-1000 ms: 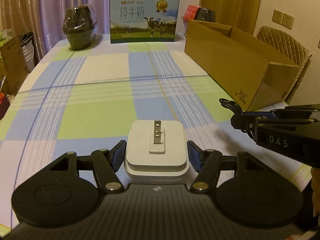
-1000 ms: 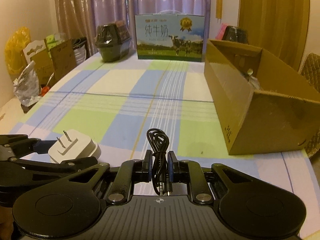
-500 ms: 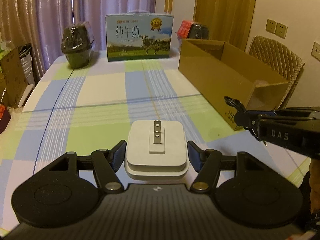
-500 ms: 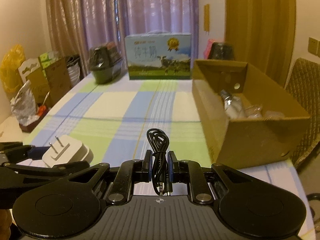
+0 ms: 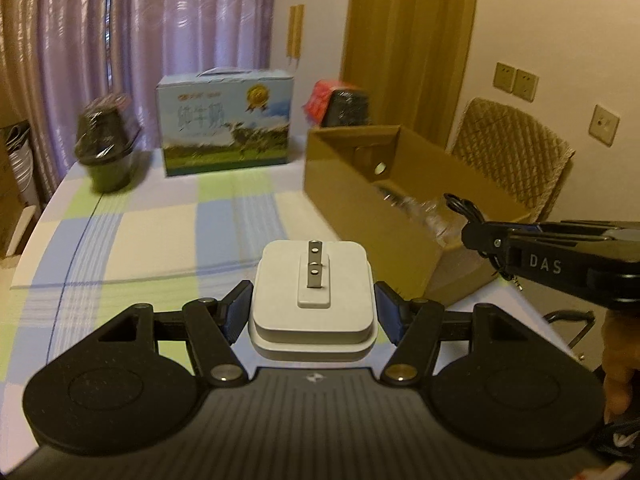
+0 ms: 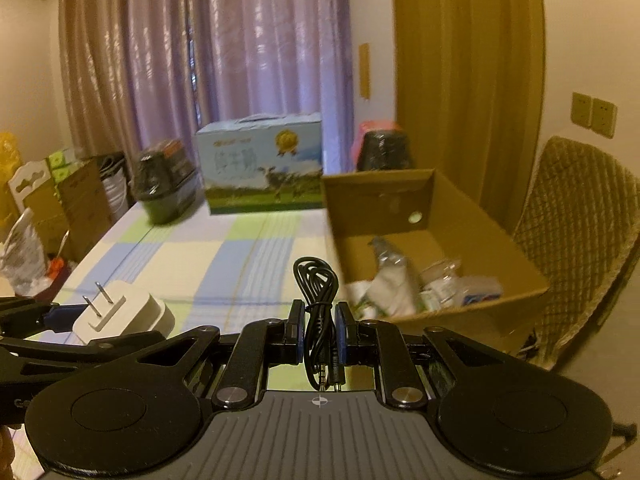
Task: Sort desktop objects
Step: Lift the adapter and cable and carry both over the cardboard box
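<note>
The white plug adapter (image 5: 313, 296) sits clamped between the blue pads of the left tongs (image 5: 313, 312), prongs up, held above the checked surface (image 5: 120, 240). Just beside it to the right, the right tongs (image 6: 319, 332) are closed tight on a coiled black cable (image 6: 316, 280) — its loop rises above the pads and its jack ends hang below. Ahead of the cable stands an open cardboard box (image 6: 480, 240) at the surface's right edge, with bottles and packets lying inside. A milk carton (image 6: 260, 164) stands at the far end.
</note>
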Motion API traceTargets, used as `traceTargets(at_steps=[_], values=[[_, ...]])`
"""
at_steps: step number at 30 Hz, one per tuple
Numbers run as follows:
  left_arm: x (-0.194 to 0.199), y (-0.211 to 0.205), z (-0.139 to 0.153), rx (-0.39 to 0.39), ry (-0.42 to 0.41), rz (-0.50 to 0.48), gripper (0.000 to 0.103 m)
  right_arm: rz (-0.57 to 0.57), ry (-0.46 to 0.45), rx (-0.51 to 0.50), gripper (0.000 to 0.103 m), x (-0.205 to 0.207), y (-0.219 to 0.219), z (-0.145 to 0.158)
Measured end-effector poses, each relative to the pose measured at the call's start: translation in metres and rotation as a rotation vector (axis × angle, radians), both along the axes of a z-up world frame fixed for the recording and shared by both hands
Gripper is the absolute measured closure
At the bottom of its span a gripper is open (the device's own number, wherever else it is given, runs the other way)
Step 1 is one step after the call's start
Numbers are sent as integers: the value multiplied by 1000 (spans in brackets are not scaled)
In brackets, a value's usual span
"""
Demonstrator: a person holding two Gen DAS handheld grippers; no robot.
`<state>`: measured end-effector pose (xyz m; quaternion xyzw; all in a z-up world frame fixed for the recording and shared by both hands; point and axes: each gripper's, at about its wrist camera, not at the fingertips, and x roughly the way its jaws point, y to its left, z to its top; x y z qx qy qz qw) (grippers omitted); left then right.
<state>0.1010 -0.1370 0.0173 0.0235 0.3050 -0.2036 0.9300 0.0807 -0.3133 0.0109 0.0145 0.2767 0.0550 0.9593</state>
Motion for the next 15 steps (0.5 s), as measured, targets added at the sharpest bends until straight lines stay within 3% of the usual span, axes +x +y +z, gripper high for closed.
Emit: traceTargets(at_steps=[15], values=[[38, -78, 29, -12, -26, -65, 43, -12, -21, -6, 91, 37, -70, 27]])
